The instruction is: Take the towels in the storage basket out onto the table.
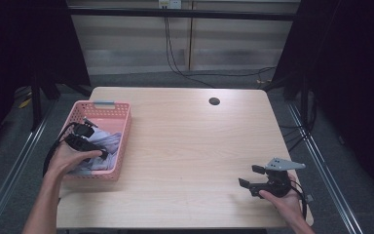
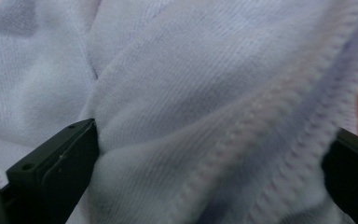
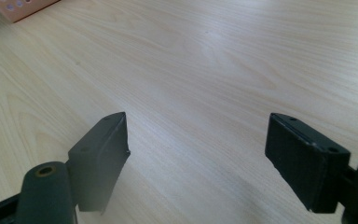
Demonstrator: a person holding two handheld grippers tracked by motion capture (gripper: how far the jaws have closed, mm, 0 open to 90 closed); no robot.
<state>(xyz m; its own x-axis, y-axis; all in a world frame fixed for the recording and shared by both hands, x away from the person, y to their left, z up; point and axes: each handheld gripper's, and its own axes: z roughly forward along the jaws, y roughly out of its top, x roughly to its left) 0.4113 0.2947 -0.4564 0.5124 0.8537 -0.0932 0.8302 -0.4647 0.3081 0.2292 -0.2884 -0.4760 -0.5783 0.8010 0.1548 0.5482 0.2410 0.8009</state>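
One pale lilac knitted cloth (image 2: 205, 107) lies bunched in the pink perforated plastic basket (image 1: 121, 146) at the desk's (image 1: 190, 146) left edge. My left tongs (image 1: 90, 141) straddle a fold, jaws wide, not yet closed. My right tongs (image 3: 198, 154) hover open, well apart.

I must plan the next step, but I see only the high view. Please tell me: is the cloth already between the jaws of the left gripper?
Observer: Yes. In the left gripper view a fold of the white cloth, with its stitched hem, sits between the two wide-apart jaws of the left gripper.
Operator: Are the jaws closed on it?
Observer: Not yet; the fold fills the gap, but the jaws stand wide.
Operator: And the right gripper, does it carry something?
Observer: No. The right gripper is open over bare table, with a corner of the pink basket far off.
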